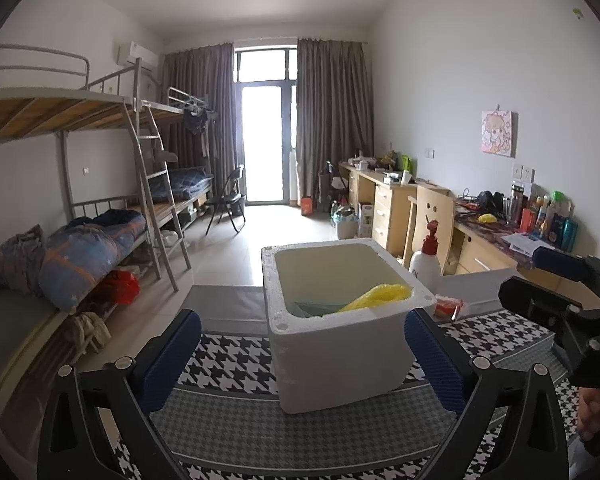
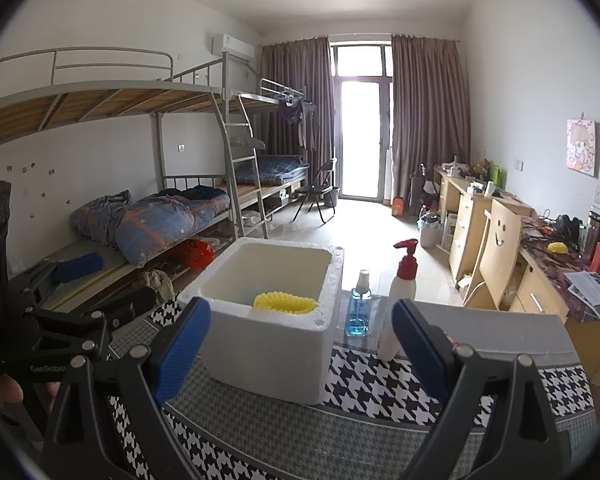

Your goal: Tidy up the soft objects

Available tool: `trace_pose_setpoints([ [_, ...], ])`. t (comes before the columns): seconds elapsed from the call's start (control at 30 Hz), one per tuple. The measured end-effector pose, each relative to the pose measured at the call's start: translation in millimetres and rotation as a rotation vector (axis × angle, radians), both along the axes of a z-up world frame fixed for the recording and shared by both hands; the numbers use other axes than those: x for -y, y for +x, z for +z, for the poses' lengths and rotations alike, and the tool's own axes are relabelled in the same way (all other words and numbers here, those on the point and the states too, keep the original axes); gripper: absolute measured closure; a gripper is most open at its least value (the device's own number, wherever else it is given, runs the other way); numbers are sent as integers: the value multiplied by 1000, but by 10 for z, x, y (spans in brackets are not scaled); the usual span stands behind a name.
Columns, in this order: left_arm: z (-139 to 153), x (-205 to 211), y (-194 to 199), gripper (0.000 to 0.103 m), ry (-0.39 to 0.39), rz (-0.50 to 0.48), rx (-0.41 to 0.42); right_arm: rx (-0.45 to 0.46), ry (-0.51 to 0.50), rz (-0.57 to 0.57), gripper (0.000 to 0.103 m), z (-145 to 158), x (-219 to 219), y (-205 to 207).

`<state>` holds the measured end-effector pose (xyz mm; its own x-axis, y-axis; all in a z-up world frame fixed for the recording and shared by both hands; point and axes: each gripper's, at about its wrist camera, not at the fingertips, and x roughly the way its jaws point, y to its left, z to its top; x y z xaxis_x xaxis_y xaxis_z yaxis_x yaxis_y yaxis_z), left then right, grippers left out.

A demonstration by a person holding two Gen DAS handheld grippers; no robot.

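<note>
Left wrist view, nearest first: my left gripper (image 1: 300, 360), blue pads spread wide, nothing between them but the near wall of the foam box (image 1: 336, 364), which the pads do not touch. Right wrist view, same range: my right gripper (image 2: 300, 352), jaws spread wide and empty; a hand (image 2: 4, 394) shows at the frame's left edge. Carrier: a table under a houndstooth cloth (image 1: 228, 364), the box standing mid-cloth toward the far edge. Contents of the box: one yellow soft piece (image 1: 376, 296) lying against the near right corner of the rim, with something greenish beneath that I cannot identify. Beyond the box, by the far right edge: a small red packet (image 1: 448, 306), a white pump bottle (image 2: 400, 292) with a red head, and a blue spray bottle (image 2: 360, 308). Further, on the desk along the right wall: a second yellow piece (image 2: 557, 247). My judgement: one item is stowed and the next must be fetched. To do it well I should keep the jaws wide on approach, pinch soft goods lightly at the middle, and release low inside the box so nothing catches the crumbling rim.
</note>
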<state>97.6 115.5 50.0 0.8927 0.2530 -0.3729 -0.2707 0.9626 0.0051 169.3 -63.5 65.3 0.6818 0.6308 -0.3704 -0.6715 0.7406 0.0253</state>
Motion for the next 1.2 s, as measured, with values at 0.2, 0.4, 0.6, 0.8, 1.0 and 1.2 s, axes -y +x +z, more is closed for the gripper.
trace_pose_setpoints([
  [0.2, -32, 105, -146, 1, 0, -10, 13, 24, -1, -12, 8, -59, 80, -170],
  [0.4, -17, 237, -368, 1, 20, -23, 42, 31, 24, -23, 7, -87, 194, -293],
  [0.6, -47, 312, -553, 1, 14, -23, 70, 36, 45, -41, 7, -156, 300, -445],
  [0.8, -68, 358, -709, 1, 14, -27, 92, 54, 56, -43, 6, -199, 394, -619],
  [1.0, -111, 409, -811, 1, 13, -43, 106, 79, 74, -55, 1, -214, 464, -753],
  [1.2, -183, 471, -903, 1, 9, -53, 106, 74, 78, -67, 1, -287, 483, -865],
])
